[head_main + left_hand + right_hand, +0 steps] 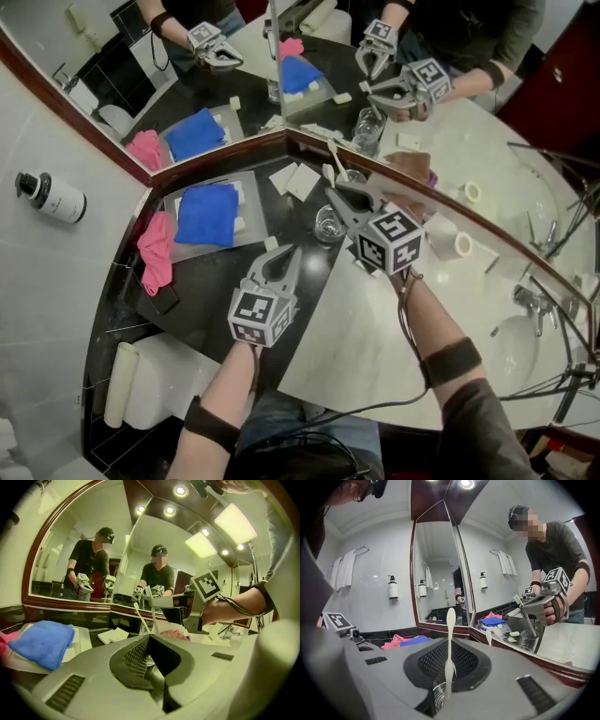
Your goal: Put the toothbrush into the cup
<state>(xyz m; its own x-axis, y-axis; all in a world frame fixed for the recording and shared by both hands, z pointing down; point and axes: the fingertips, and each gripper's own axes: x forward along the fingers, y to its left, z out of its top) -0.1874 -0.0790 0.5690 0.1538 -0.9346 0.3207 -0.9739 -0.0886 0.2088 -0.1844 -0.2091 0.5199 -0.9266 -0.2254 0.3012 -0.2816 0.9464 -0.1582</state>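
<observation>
Clamping toothbrush: right tongs | tip seemingly over cup rim | left tongs together, empty, nearby

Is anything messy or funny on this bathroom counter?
The pink cloth lies crumpled at the left edge of the counter, beside the neatly folded blue towel on its tray. Nothing looks spilled or broken.

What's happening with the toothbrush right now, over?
Left gripper shut, empty. Right gripper shut on toothbrush, upright, over glass cup. Nothing seen blocking cup.
</observation>
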